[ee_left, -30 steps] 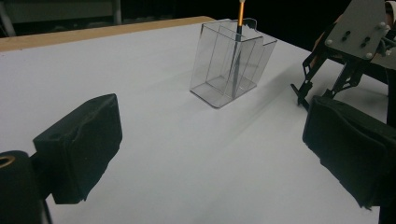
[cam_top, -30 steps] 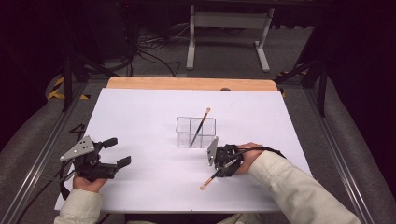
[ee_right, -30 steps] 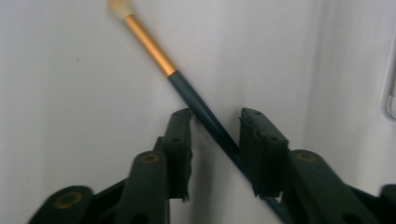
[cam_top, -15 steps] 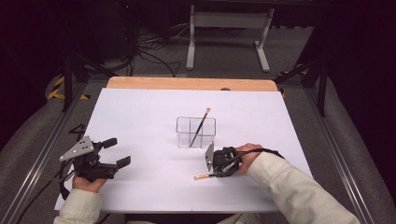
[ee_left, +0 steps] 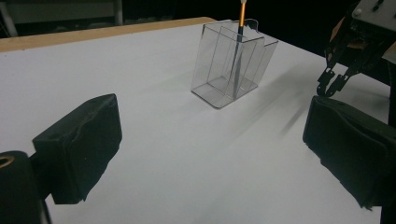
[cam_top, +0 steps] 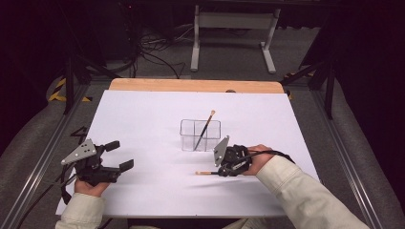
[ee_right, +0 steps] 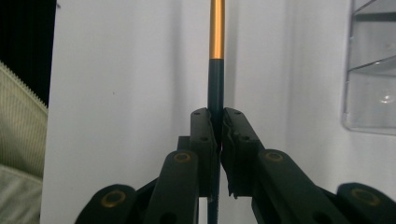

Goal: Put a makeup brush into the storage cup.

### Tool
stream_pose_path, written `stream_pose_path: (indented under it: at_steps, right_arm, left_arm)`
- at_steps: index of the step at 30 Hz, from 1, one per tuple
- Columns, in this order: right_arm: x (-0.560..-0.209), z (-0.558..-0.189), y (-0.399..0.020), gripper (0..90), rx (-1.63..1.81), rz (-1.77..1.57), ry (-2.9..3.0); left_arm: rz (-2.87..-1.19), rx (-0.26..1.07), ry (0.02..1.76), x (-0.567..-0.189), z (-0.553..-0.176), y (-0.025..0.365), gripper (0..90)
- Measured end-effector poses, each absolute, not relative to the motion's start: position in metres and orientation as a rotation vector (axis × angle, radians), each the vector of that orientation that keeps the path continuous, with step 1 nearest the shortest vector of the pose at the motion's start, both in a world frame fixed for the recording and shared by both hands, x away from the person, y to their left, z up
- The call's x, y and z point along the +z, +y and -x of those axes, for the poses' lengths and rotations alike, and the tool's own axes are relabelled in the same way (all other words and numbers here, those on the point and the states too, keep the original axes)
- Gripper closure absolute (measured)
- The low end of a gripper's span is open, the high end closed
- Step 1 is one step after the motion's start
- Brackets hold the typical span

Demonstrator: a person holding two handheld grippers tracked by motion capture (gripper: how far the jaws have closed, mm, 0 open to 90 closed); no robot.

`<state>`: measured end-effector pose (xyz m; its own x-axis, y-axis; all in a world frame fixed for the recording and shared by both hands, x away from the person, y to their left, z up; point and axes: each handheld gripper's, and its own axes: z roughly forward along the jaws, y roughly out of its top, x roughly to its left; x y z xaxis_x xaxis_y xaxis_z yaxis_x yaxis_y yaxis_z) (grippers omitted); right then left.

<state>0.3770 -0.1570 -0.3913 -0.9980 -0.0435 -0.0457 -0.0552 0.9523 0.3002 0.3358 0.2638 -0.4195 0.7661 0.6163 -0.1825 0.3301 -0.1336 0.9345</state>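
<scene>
Right gripper (cam_top: 220,171) gripped a brush (ee_right: 216,70)
Its jaws had just closed on the handle; the left gripper (cam_top: 119,155) stood wide open, empty.

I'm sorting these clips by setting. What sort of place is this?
Probably a lab recording bench: a white-covered table on a metal frame, loose cables on the floor behind, dark surroundings.

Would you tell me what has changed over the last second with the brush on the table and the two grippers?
The right gripper has just closed its jaws on the loose brush and swung it from a slant pointing towards the person to lying level, tip to the left. The left gripper stayed open in its place, and the clear organiser with the other brush in it did not move.
</scene>
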Motion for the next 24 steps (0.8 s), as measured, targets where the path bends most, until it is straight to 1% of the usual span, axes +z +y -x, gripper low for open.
stream_pose_path:
  at_steps: [13,24]
  right_arm:
    - [-0.369,-0.374,-0.17,83.2,0.836,-0.035,2.912]
    - [-0.359,-0.374,-0.181,83.2,1.083,-0.151,2.799]
  left_arm:
    - [-1.733,0.289,0.74,-0.42,-0.338,0.262,5.1]
    - [-1.725,0.284,0.74,-0.421,-0.34,0.26,5.1]
